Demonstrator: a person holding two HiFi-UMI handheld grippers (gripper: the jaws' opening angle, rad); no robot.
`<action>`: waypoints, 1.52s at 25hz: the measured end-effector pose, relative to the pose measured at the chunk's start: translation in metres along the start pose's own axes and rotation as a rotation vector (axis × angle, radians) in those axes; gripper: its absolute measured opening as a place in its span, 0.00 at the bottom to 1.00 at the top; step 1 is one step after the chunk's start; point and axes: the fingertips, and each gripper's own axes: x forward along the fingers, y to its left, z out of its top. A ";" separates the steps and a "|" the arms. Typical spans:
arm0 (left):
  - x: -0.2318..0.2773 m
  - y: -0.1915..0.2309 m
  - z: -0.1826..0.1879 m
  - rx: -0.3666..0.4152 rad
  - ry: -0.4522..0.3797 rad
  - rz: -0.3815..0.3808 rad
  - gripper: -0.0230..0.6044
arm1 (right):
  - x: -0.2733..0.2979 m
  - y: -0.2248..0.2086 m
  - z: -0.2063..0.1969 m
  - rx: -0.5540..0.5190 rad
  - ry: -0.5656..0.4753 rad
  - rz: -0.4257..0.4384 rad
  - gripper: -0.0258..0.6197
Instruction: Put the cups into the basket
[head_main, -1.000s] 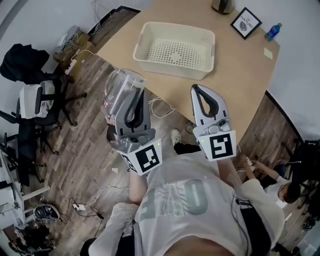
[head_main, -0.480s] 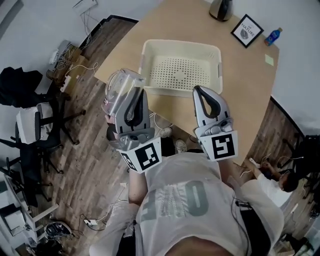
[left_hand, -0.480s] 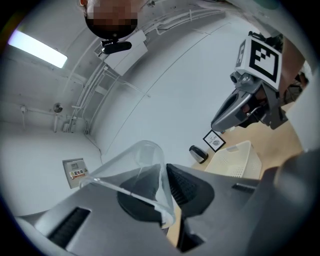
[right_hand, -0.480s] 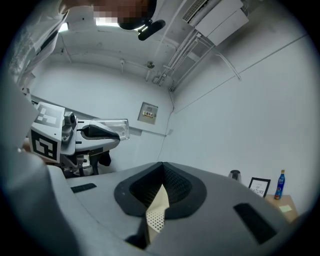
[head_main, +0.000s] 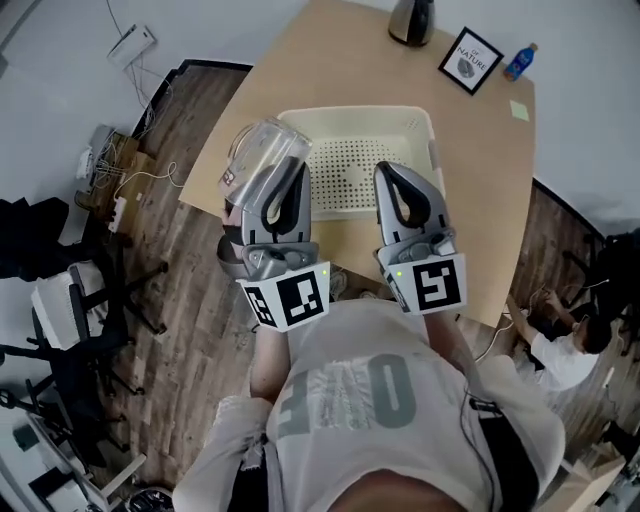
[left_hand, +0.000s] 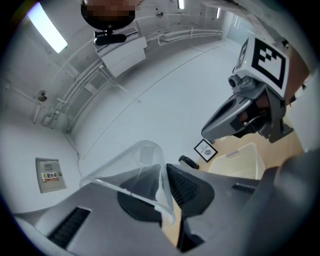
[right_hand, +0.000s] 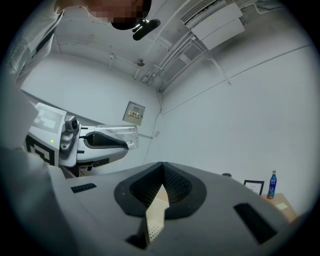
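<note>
Now clear cup (head_main: 258, 155) pinched in left hand-held gripper (head_main: 283, 175), up in air by left edge of basket (head_main: 350, 114) on desk (head_main: 330, 60). Right hand-held gripper (head_main: 400, 175) closed, holds nothing. Step looks like: carrying cup to basket. Next, probably: move right over basket, go down, let go.

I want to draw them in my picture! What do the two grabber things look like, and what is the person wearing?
The left gripper and right gripper are light grey plastic with rounded, curved jaws lined by black ribbed pads. Each carries a white cube printed with black square markers. The person wears a white shirt with big grey letters.
</note>
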 end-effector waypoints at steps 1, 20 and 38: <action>0.008 -0.003 -0.004 0.008 0.009 -0.038 0.11 | 0.002 -0.003 0.001 -0.005 -0.004 -0.013 0.04; 0.121 -0.124 -0.089 0.271 0.222 -0.668 0.11 | -0.035 -0.063 -0.010 0.038 0.069 -0.267 0.04; 0.094 -0.261 -0.195 0.656 0.544 -1.268 0.11 | -0.076 -0.097 -0.025 0.059 0.139 -0.415 0.04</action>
